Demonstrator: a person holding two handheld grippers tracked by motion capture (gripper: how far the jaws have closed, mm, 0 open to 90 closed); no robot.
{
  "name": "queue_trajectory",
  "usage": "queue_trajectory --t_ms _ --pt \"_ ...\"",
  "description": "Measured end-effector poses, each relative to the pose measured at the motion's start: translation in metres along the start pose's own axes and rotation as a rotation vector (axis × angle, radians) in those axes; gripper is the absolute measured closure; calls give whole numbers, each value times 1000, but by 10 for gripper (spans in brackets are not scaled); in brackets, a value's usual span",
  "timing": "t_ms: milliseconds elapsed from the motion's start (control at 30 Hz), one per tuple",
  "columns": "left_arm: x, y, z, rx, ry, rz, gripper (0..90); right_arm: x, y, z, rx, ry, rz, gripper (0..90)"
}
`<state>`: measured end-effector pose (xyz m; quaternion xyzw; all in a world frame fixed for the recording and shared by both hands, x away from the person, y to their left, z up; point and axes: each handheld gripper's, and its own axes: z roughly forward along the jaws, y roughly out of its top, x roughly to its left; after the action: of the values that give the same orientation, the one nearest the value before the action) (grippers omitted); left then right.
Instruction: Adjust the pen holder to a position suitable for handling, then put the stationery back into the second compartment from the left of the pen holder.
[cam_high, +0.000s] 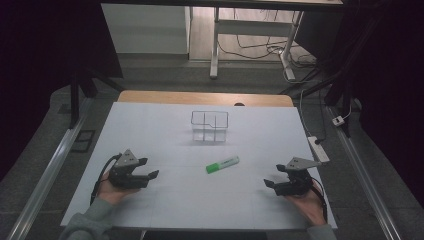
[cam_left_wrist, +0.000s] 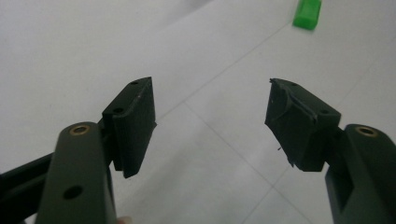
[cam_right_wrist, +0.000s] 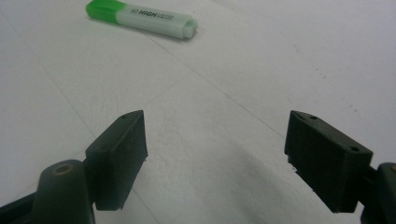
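At the lower left of the high view I have the black two-jaw left gripper (cam_high: 148, 169) resting on the white table sheet (cam_high: 165, 135), jaws spread wide with nothing between them. Centre frame, the green-capped, pale-bodied highlighter pen (cam_high: 222, 164) lies flat below the clear wire-rimmed divided box (cam_high: 210, 125). At lower right, the black right gripper (cam_high: 275, 175) likewise stands wide and empty.

Bright green cap on the highlighter (cam_high: 222, 164), pale whitish-green barrel with dark lettering — plain in the right gripper view. White table sheet (cam_high: 165, 200), ruled by faint thin grey lines. Left gripper (cam_high: 147, 169) and right gripper (cam_high: 274, 176) — both black with grey top plates. The clear organizer box (cam_high: 210, 126) has dark edges.
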<state>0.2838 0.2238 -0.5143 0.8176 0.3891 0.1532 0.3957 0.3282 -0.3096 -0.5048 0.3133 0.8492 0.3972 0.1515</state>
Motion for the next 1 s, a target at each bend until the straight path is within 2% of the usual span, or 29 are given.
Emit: queue_trajectory --t_ms 333,467,600,833,1000 --pt "5 -2 2 11 -6 10 306 4 10 -2 3 24 -28 216" --pt "5 -2 2 14 -8 9 298 6 14 0 28 32 -39 215" --pt "4 -2 2 20 -6 11 292 7 21 2 26 48 -49 215" --pt "3 -2 3 28 -2 14 286 11 41 11 35 99 -86 220" --pt "2 -2 6 45 -3 21 278 15 54 20 62 138 -114 220"
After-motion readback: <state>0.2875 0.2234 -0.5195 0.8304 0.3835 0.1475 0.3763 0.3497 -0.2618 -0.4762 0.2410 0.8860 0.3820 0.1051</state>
